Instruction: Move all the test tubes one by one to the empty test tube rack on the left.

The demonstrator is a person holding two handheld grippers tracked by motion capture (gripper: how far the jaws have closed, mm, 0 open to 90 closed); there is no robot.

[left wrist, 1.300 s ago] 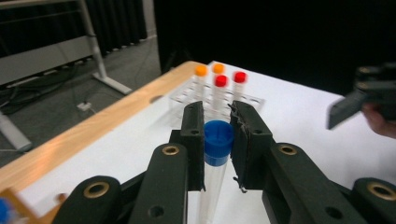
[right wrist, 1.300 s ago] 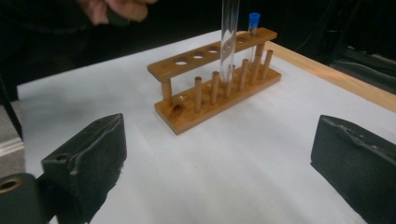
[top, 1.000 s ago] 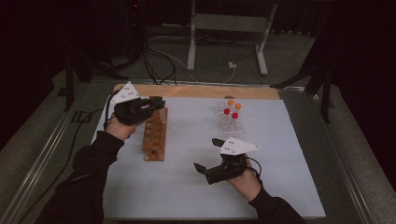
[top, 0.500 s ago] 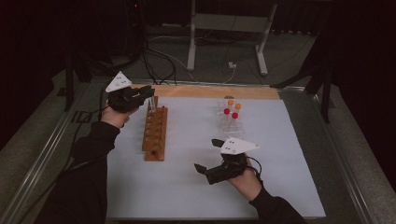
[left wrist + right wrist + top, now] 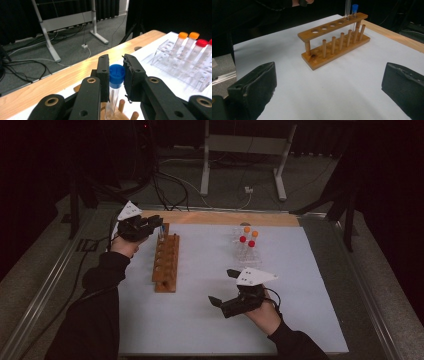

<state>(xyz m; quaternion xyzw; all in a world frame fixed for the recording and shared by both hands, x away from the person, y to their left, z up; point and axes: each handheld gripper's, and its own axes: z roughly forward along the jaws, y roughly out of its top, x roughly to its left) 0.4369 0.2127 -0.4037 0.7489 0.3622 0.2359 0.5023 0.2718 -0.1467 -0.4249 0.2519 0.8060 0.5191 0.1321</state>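
Blue-capped tube (image 5: 117, 75) in wooden rack (image 5: 166, 263)

- 2 handheld grippers: left gripper (image 5: 159, 226), right gripper (image 5: 223, 289)
- 1 wooden rack (image 5: 166, 263), 6 holes in its top bar
- 1 blue-capped tube (image 5: 116, 75)
- 1 clear rack (image 5: 244, 251)
- 4 capped tubes in the clear rack: 2 orange caps (image 5: 183, 35), 2 red caps (image 5: 201, 43)
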